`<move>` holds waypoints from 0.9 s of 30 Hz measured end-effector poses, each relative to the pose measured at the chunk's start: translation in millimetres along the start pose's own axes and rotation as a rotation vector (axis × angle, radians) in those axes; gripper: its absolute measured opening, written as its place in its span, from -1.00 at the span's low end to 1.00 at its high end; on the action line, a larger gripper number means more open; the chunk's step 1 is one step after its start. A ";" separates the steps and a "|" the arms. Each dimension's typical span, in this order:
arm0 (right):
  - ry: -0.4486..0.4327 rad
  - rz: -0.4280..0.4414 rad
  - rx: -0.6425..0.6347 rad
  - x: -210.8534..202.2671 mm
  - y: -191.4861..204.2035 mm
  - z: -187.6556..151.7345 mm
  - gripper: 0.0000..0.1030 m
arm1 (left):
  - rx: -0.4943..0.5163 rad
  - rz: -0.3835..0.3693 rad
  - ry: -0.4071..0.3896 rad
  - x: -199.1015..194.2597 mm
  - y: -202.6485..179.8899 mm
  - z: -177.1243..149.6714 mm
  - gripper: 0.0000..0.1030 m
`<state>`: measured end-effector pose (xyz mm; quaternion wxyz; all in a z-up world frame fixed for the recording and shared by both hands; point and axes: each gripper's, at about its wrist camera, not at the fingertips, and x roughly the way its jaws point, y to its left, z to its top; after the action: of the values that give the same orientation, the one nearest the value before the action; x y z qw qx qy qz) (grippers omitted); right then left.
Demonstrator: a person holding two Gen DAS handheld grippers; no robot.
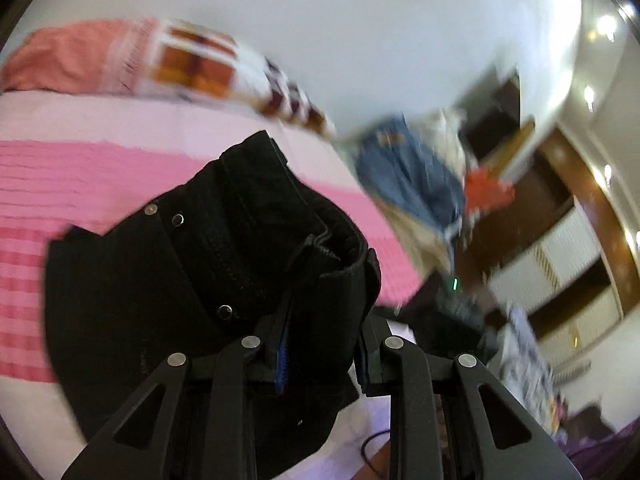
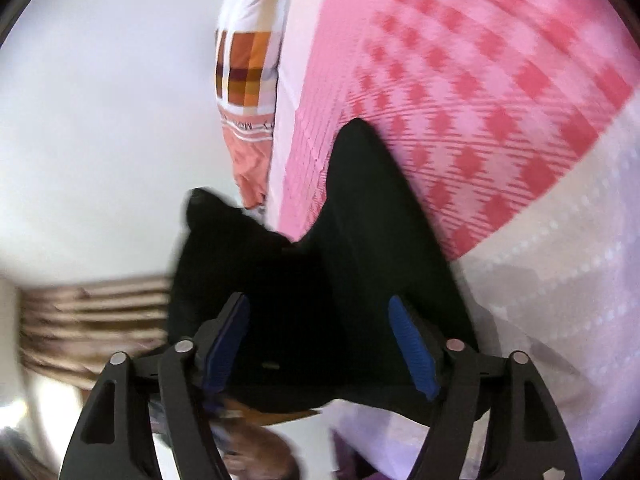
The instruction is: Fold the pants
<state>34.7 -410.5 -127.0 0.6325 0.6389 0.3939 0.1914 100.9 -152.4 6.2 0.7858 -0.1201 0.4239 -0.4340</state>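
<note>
black pants [image 1: 192, 264] pinched in left gripper [image 1: 320, 356] over pink bedspread [image 1: 80, 168].

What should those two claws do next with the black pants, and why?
Probably close the right gripper on the pants. The left gripper already pinches the waistband, lifted off the pink bedspread, while the right's blue pads stand apart with cloth between them. Both need a hold before folding.
</note>
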 end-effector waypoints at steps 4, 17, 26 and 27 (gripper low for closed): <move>0.025 0.085 0.068 2.7 -15.1 4.4 0.40 | 0.078 -0.008 0.106 45.7 -6.4 -21.6 -0.49; 0.087 0.131 0.070 27.3 -7.6 17.8 0.60 | 0.212 -0.038 0.178 50.5 -40.2 -36.3 -0.08; 0.120 0.024 0.021 28.6 -0.3 20.5 0.60 | 0.236 -0.004 -0.004 -46.0 -40.4 -25.9 0.32; 0.125 0.000 0.006 30.3 2.7 20.6 0.60 | 0.212 0.040 -0.024 -58.2 -29.2 -26.3 0.38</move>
<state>69.4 -401.1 -134.7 0.6048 0.6277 0.4331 0.2297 48.3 -119.4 39.0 0.8076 -0.0332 0.3686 -0.4591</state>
